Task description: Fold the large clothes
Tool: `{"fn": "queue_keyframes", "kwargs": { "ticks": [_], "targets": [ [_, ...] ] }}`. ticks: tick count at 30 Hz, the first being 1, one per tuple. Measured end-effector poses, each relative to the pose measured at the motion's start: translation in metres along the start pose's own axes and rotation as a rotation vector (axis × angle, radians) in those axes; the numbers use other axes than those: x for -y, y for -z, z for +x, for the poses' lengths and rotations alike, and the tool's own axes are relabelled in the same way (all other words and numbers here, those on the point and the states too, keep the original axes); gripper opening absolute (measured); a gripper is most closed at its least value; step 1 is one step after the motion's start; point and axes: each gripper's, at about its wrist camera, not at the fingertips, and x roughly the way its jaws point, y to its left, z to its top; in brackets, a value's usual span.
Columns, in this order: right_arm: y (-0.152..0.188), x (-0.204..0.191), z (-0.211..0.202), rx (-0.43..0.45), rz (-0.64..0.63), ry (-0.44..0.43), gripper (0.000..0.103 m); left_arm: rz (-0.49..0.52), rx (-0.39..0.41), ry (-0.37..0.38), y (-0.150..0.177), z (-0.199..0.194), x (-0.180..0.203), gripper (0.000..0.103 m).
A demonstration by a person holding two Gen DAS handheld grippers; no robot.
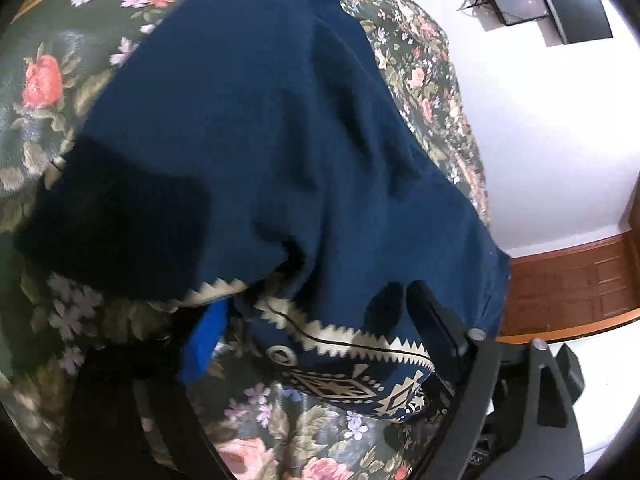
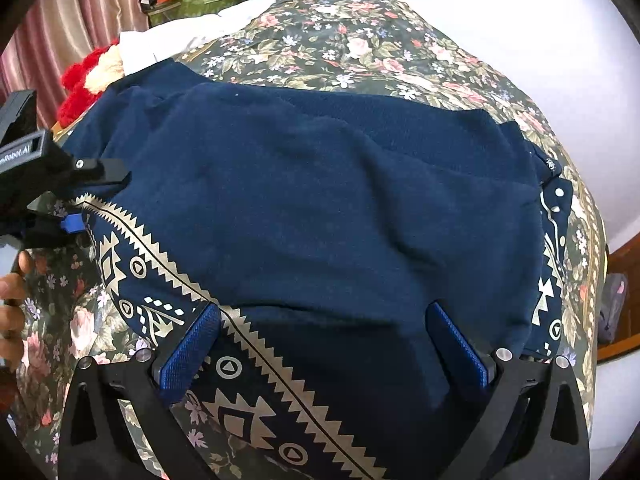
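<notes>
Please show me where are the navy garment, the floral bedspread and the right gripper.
navy garment (image 2: 320,200): right wrist view, plain middle of the cloth.
floral bedspread (image 2: 360,48): right wrist view, bare part beyond the garment.
right gripper (image 2: 324,344): right wrist view, midway between its fingertips.

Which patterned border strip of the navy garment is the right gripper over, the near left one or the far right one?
The near left patterned strip: it runs diagonally between the open right gripper fingers. The other strip lies along the garment's far right edge, away from it.

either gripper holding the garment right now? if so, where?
Neither. The right gripper is open, its fingers straddling the navy garment at its patterned edge without pinching. The left gripper is open at the garment's left corner.
</notes>
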Motion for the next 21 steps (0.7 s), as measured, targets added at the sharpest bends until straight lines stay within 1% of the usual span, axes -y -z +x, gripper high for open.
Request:
{"fn": "queue_keyframes", "kwargs": {
  "ticks": [1, 3, 5, 6, 7, 9, 14, 18, 20, 21],
  "targets": [
    [0.0, 0.0, 0.0, 0.0, 0.001, -0.003, 0.103, 0.002, 0.003, -0.014, 0.003, 0.0, 0.001, 0.088],
    [0.0, 0.001, 0.0, 0.003, 0.001, -0.005, 0.103, -0.006, -0.009, -0.017, 0.01, -0.003, -0.001, 0.088],
    [0.001, 0.001, 0.0, 0.008, -0.004, -0.007, 0.103, -0.042, -0.038, 0.006, 0.021, -0.003, -0.009, 0.088],
    [0.002, 0.0, 0.0, 0.01, -0.005, -0.006, 0.103, -0.07, -0.054, 0.039, 0.028, -0.004, -0.016, 0.088],
    [0.002, 0.0, 0.0, 0.014, -0.005, -0.006, 0.103, -0.087, -0.06, 0.053, 0.031, -0.005, -0.018, 0.088],
    [0.003, 0.0, 0.0, 0.017, 0.0, -0.005, 0.103, -0.093, -0.048, 0.049, 0.03, -0.006, -0.019, 0.088],
    [0.004, 0.001, -0.001, 0.019, 0.004, -0.011, 0.103, -0.119, 0.042, 0.02, 0.003, 0.005, -0.011, 0.088],
    [0.006, 0.004, 0.0, 0.021, 0.002, -0.025, 0.103, -0.097, 0.146, -0.037, -0.016, 0.014, 0.008, 0.088],
    [0.006, 0.006, -0.001, 0.021, 0.002, -0.035, 0.103, -0.093, 0.19, -0.04, -0.027, 0.019, 0.014, 0.088],
    [0.007, 0.006, -0.001, 0.02, 0.001, -0.038, 0.103, -0.091, 0.212, -0.041, -0.033, 0.019, 0.016, 0.086]
  ]
}}
